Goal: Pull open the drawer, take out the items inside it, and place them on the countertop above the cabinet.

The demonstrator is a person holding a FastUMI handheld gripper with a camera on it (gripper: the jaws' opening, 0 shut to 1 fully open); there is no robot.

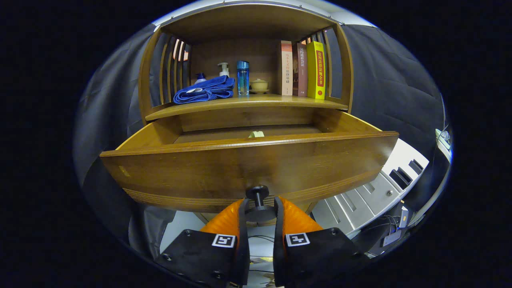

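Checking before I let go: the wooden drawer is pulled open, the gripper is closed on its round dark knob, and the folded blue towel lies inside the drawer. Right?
Not quite. The folded blue towel lies on the shelf above the wooden drawer, beside the bottles, as the gripper view shows. The drawer is pulled open, and the gripper is closed on its round dark knob.

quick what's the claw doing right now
Claw: closed on the drawer knob, both fingers pressing it; drawer pulled open.

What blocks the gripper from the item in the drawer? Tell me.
The drawer's front panel does. The gripper sits low, shut on the knob, and the pale item lies behind that panel, so it must go up over the edge. Nothing covers the drawer from above.
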